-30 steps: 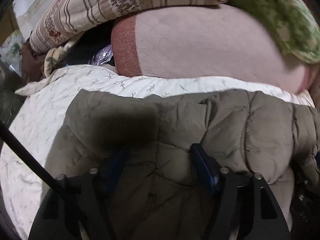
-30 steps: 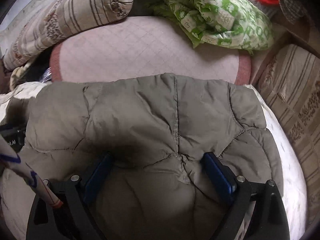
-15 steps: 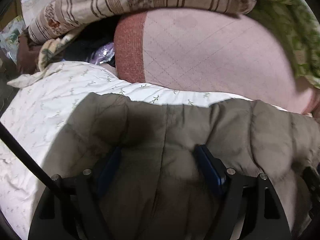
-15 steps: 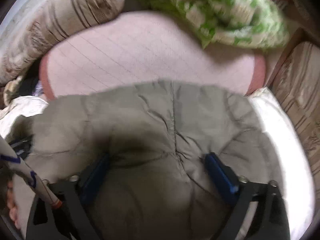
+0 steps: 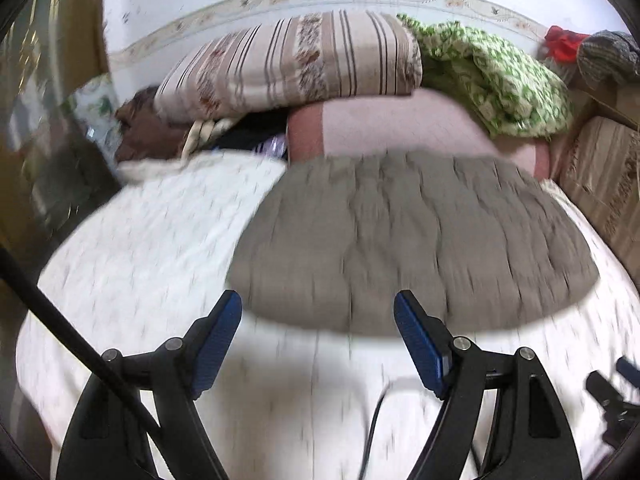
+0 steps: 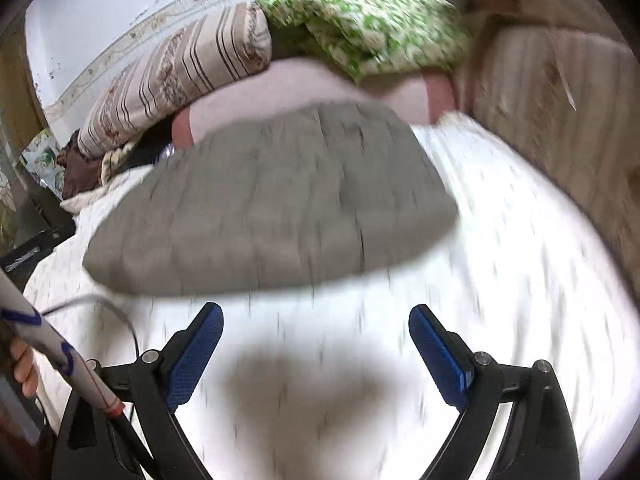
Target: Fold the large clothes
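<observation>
An olive-grey quilted jacket (image 5: 412,240) lies folded flat on the white sheeted bed (image 5: 152,248); it also shows in the right wrist view (image 6: 272,204). My left gripper (image 5: 318,328) is open and empty, hanging over bare sheet just short of the jacket's near edge. My right gripper (image 6: 316,340) is open and empty too, over the white sheet (image 6: 500,240) in front of the jacket. Both views are motion-blurred.
Behind the jacket lie a pink quilted cushion (image 5: 400,128), a striped pillow (image 5: 292,64) and a green patterned blanket (image 5: 500,80). A striped cushion (image 6: 560,112) borders the bed at the right. A dark cable (image 5: 372,420) crosses the sheet near my left gripper.
Both grippers have let go of the jacket and pulled back and up from it. The jacket, before under the fingers, now lies flat ahead of them.
</observation>
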Motion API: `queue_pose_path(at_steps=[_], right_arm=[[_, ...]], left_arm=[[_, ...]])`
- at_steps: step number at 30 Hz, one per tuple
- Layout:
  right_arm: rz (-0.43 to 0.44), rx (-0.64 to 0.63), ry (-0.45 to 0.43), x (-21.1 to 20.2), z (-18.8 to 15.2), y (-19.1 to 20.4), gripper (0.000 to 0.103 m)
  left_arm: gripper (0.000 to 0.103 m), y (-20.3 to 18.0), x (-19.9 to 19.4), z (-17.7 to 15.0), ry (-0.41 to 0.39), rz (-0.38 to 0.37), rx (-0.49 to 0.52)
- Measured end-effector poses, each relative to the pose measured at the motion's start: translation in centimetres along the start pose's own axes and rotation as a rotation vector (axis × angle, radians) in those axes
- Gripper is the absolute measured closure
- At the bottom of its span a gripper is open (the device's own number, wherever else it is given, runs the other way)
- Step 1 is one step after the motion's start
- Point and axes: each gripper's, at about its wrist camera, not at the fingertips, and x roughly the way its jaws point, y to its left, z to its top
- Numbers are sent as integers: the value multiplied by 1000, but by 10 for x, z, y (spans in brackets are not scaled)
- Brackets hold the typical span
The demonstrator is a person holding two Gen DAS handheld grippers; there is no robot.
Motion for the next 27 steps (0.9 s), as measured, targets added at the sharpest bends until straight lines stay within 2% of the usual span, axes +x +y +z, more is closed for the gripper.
queue_pose_path(at_steps=[5,9,15,18,23,27], right_arm=[[-6,64,70,-17,-54,1,6],[-33,81,68,-34,-73,1,6],[-50,46,-1,-65,-74,17,6],[-51,24,13,-60,-82,27,6],[-36,13,49,-46,-89,30,6],[-46,16,45,-36,-79,21,6]], left_arm=[[25,11,-27,-57,54,19,-84],[25,8,-45,-84,55,51,-53],[25,5,-74,-98,29,43,-27],[25,12,-83,-102,18,43,-31],[25,40,-87,-101,35,92,-49],[25,65,-70,-89,92,120,-81]])
